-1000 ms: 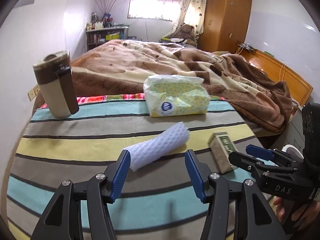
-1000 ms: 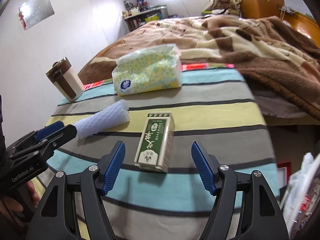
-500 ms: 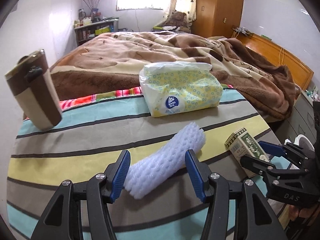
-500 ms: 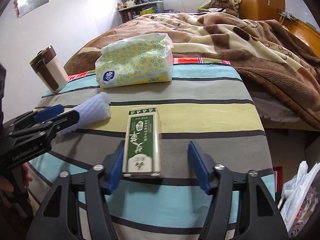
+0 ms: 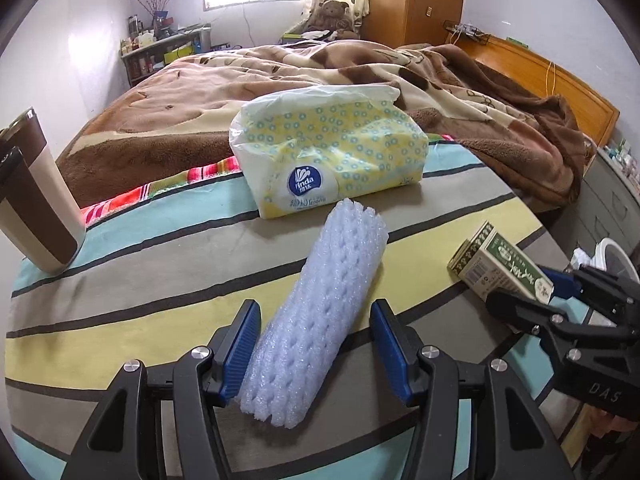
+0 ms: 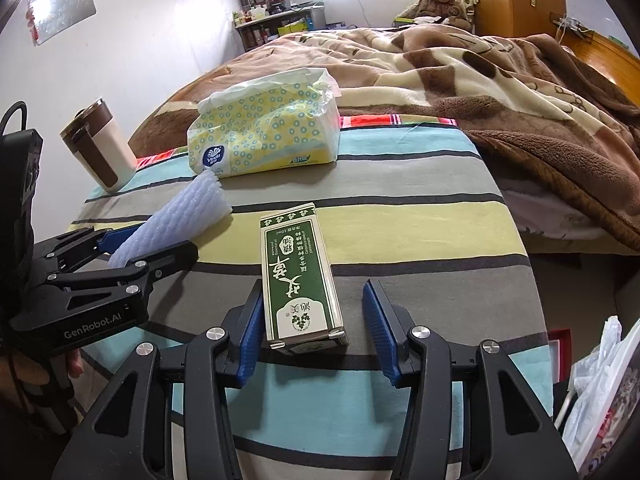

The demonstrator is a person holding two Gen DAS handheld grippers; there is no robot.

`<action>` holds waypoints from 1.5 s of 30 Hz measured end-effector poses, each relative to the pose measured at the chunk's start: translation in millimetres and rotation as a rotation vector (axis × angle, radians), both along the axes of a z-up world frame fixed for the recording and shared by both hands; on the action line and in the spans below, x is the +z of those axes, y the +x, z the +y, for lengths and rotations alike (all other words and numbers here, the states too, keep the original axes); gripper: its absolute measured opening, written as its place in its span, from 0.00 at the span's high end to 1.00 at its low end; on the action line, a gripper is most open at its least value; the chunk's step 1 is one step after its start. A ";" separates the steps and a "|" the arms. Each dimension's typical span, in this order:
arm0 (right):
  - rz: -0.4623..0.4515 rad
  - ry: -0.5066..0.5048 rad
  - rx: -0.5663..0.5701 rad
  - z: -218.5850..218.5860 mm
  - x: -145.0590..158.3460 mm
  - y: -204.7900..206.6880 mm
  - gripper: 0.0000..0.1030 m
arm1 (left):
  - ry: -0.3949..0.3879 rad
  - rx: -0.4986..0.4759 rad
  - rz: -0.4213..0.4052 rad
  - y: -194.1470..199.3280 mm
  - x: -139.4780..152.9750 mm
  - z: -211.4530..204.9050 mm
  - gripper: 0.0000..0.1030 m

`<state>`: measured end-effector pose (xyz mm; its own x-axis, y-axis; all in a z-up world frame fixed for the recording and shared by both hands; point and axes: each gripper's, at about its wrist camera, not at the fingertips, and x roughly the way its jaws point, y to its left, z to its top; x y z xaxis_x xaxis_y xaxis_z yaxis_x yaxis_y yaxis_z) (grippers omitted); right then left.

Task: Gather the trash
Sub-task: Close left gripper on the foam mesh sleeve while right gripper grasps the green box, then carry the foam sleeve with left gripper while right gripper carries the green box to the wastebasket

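A pale blue-white foam net roll (image 5: 320,300) lies on the striped tablecloth (image 5: 140,280). Its near end sits between the fingers of my left gripper (image 5: 315,320). The left pad is against the foam and the right pad stands clear, so the gripper is open. A green and white carton (image 6: 300,272) lies flat between the fingers of my right gripper (image 6: 313,292). Those jaws are closing: the left pad is at the carton's side and a gap remains at the right pad. Each gripper shows in the other's view, the right gripper (image 5: 524,292) and the left gripper (image 6: 152,240).
A yellow tissue pack (image 5: 328,160) lies just behind the foam roll. A brown and cream tumbler (image 5: 32,208) stands at the table's far left. A bed with a brown blanket (image 6: 500,80) is beyond the table. A white plastic bag (image 6: 600,380) hangs past the table's right edge.
My left gripper moved forward and down until the foam roll came between its fingers. The right gripper's jaws narrowed around the green carton, which now lies straight between them.
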<state>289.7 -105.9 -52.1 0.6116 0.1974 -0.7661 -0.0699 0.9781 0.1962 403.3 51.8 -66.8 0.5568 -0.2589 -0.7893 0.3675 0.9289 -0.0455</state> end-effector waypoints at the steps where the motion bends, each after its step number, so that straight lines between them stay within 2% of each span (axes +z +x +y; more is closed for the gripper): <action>1: -0.001 0.002 -0.001 -0.5 -0.3 -0.3 0.52 | -0.007 0.004 0.002 0.3 0.5 0.7 0.45; 4: -0.001 0.005 -0.002 -0.6 -0.7 -0.2 0.54 | -0.010 0.009 0.004 1.3 0.0 0.2 0.45; 5: -0.001 0.001 -0.005 -0.7 -0.8 -0.1 0.60 | -0.009 0.010 0.001 0.5 0.1 -0.6 0.45; 8: 0.000 0.006 -0.009 -1.7 -1.3 -0.4 0.62 | -0.008 0.023 -0.006 -2.2 0.2 -2.1 0.66; 12: -0.003 0.000 -0.005 -1.2 -1.5 -1.1 0.63 | -0.009 0.031 -0.005 -6.7 1.6 -5.3 0.74; 25: -0.058 0.027 -0.038 -17.5 14.7 -33.7 0.65 | -0.059 0.038 -0.015 -54.1 19.4 -16.5 0.75; 45: -0.173 0.062 -0.085 -62.5 60.9 -121.8 0.65 | -0.134 0.011 -0.130 -176.9 85.5 -60.3 0.75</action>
<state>167.9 -168.4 8.7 0.7493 0.1832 -0.6363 -0.0254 0.9682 0.2488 226.3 -8.6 18.8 0.6554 -0.3503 -0.6691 0.3684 0.9217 -0.1216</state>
